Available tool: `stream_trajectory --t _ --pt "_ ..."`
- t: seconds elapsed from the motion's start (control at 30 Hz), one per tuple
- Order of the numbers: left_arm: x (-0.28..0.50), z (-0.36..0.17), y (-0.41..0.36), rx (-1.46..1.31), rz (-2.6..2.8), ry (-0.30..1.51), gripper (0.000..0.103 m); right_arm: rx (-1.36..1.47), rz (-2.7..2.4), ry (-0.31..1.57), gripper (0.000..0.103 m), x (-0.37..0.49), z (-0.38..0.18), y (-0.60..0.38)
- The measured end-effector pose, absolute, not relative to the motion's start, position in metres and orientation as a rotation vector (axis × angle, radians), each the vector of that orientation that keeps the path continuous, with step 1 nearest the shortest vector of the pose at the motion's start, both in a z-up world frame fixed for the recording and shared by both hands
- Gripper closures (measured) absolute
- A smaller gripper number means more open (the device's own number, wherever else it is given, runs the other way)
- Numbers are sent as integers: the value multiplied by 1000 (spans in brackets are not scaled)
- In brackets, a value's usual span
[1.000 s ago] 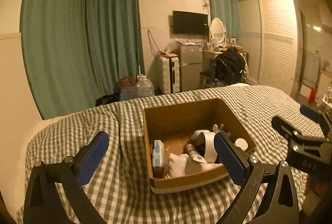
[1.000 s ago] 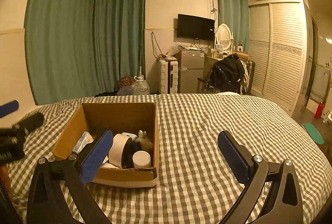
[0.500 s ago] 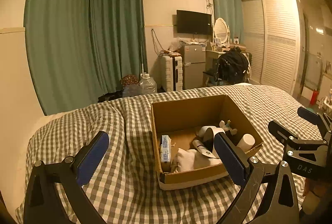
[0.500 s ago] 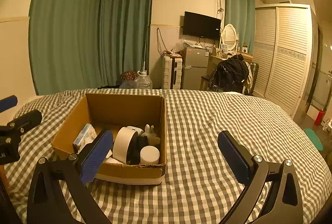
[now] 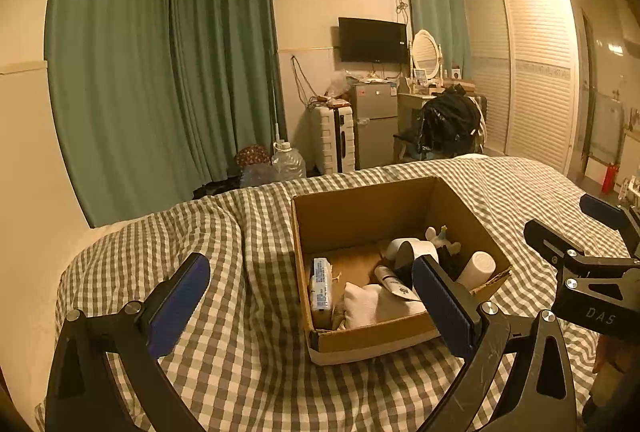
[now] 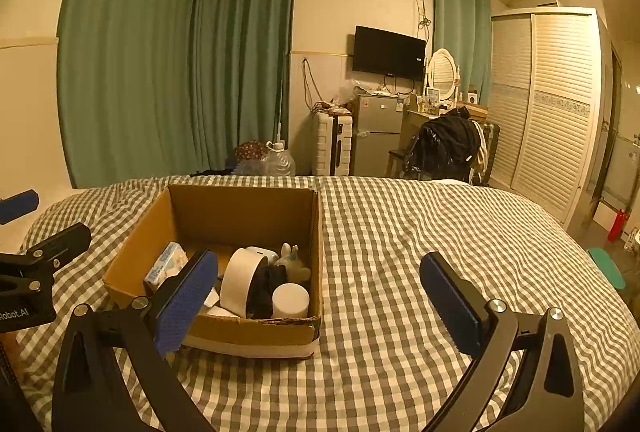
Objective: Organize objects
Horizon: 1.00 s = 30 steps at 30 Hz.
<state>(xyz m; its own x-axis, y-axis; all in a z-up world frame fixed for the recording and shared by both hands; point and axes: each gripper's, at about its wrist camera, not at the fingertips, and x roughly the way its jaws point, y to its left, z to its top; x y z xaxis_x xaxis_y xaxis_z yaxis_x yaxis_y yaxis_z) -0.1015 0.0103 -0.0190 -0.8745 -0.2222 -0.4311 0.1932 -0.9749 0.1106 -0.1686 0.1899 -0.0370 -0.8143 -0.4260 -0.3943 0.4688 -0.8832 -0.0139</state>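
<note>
An open cardboard box [image 5: 360, 207] sits on the checked bed; it also shows in the right wrist view [image 6: 240, 207]. Inside lie a blue-and-white tissue pack [image 5: 322, 282], a white cloth [image 5: 376, 304], a tube [image 5: 394, 282], a white tape roll [image 6: 240, 282], a white cup [image 6: 291, 300] and a small plush toy [image 6: 294, 264]. My left gripper [image 5: 308, 296] is open and empty, held above the bed in front of the box's left side. My right gripper [image 6: 316, 292] is open and empty, in front of the box's right side.
The grey-checked bedspread [image 6: 420, 240] bulges into a fold left of the box [image 5: 208, 228]. Beyond the bed stand green curtains [image 5: 160, 71], a white suitcase [image 5: 334, 139], a small fridge [image 5: 376, 119], a chair with a black bag [image 5: 448, 127] and a slatted wardrobe [image 5: 536, 71].
Both grippers have drawn back and shifted a little, so the box sits further right in both views. Both stay open and empty. Nothing in the box has moved.
</note>
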Motion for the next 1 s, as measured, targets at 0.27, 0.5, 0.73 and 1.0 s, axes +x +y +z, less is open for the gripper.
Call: stream_trajectory --t 0.27,0.5,0.73,1.0 --pt "-102 -20 11 670 -2849 -99 0 545 -2605 166 2 -168 -38 186" --pt "-103 -22 11 695 -2869 -108 0 551 -2598 159 2 -169 -38 186" --pt "-104 -23 14 684 -2850 -142 0 568 -2588 169 2 -170 -41 183" --pt "-104 -23 10 682 -2844 -114 0 572 -2588 192 2 -171 -44 178"
